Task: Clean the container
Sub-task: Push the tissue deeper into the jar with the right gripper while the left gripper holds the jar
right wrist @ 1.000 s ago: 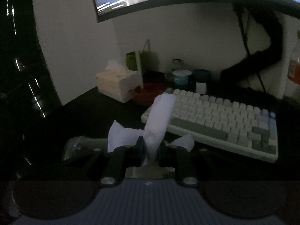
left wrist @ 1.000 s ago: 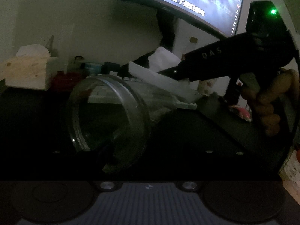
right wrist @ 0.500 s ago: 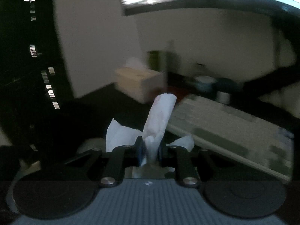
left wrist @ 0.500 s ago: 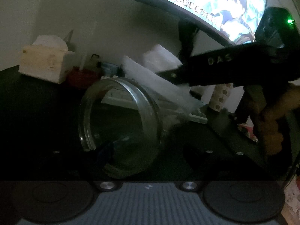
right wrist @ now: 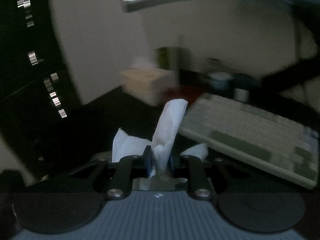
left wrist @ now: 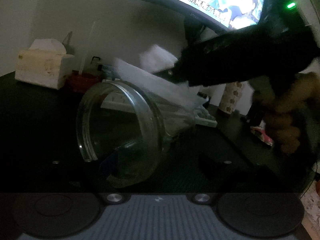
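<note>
Where the right gripper [right wrist: 159,163] comes to its tips, the two blue-padded fingers [right wrist: 147,160] are clenched on a white tissue [right wrist: 170,124], which stands up in a twisted roll between them and spills out in loose folds to either side. Beyond the tissue, in the blurred right wrist view, a pale keyboard [right wrist: 250,138] lies on the dark desk [right wrist: 104,120] to the right, and a tissue box [right wrist: 148,84] sits farther back near the wall.

In the left wrist view the left gripper's own fingertips are lost in darkness; a clear jar [left wrist: 128,128] lies on its side right in front of the camera, mouth toward the lens and tilted left, and it seems to be held there, but I cannot tell how the jaws stand. The right gripper [left wrist: 180,76] reaches in from the upper right, its body black, with a green light on it and a hand [left wrist: 286,118] on its grip. Its tissue [left wrist: 152,78] lies against the jar's upper side, on the outside as far as I can tell.

Farther out, the tissue box [left wrist: 42,70] sits far left, a red bowl [left wrist: 84,80] just beside it, a patterned cup [left wrist: 230,98] at right, and a lit monitor [left wrist: 210,0] spans the top.
</note>
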Motion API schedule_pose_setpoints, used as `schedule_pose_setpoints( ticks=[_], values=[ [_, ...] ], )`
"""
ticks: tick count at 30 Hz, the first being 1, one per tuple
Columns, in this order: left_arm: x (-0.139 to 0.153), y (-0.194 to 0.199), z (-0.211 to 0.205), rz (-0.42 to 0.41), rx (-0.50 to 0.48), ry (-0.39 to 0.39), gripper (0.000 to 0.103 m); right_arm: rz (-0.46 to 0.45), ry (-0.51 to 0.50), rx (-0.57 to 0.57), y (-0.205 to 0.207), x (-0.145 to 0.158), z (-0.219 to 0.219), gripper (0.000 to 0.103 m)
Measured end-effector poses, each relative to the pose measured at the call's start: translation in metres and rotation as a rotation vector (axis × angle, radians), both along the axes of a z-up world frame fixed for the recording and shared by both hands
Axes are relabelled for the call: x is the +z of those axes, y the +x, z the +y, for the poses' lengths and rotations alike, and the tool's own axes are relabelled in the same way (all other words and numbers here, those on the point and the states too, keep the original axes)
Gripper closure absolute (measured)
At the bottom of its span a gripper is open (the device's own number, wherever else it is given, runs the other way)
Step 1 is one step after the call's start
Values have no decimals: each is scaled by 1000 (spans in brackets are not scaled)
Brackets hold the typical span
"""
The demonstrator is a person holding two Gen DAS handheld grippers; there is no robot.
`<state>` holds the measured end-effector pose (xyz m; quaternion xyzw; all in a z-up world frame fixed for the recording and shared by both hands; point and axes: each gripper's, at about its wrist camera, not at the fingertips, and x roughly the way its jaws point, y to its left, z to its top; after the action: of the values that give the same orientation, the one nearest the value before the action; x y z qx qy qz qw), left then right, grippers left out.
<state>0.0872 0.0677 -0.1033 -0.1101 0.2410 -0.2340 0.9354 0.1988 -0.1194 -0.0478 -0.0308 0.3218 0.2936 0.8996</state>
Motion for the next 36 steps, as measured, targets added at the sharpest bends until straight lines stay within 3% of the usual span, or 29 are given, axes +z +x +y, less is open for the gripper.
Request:
schedule_pose_setpoints(
  ticks=[6,9,11,15,18,19,21,23,24,25,31,34,36],
  values=[
    [-1,5,-1,-4,-3,4,16,-10,25,-9,-2,0,-8,80],
    [2,14,-6,-8,0,16,16,-61,16,-4,-15,1,-5,56],
    [2,16,-6,-11,1,25,16,-152,-41,-4,-27,-1,2,28],
    [-1,10,0,-17,2,37,15,-409,-239,-31,-52,-14,21,21],
    [-5,-9,-1,-21,4,47,15,-485,-285,-27,-61,-18,28,21],
    [-3,-4,-2,-20,3,45,15,-468,-268,-7,-60,-18,27,23],
    [0,6,-4,-18,1,41,14,-435,-232,33,-58,-17,26,42],
    [1,12,10,-20,1,45,13,-385,-196,42,-53,-17,22,73],
    [-3,-1,-5,-21,1,46,13,-360,-179,49,-50,-17,20,87],
    [-6,-13,-20,-22,1,47,13,-335,-162,55,-47,-18,17,94],
    [-3,4,-12,-18,-2,38,13,-200,6,31,-29,-14,-4,94],
    [1,-3,-16,-19,-1,40,13,-146,24,-45,-22,-11,-11,94],
    [2,0,-18,-20,-6,40,12,-108,68,-11,-29,-7,-7,94]
  ],
)
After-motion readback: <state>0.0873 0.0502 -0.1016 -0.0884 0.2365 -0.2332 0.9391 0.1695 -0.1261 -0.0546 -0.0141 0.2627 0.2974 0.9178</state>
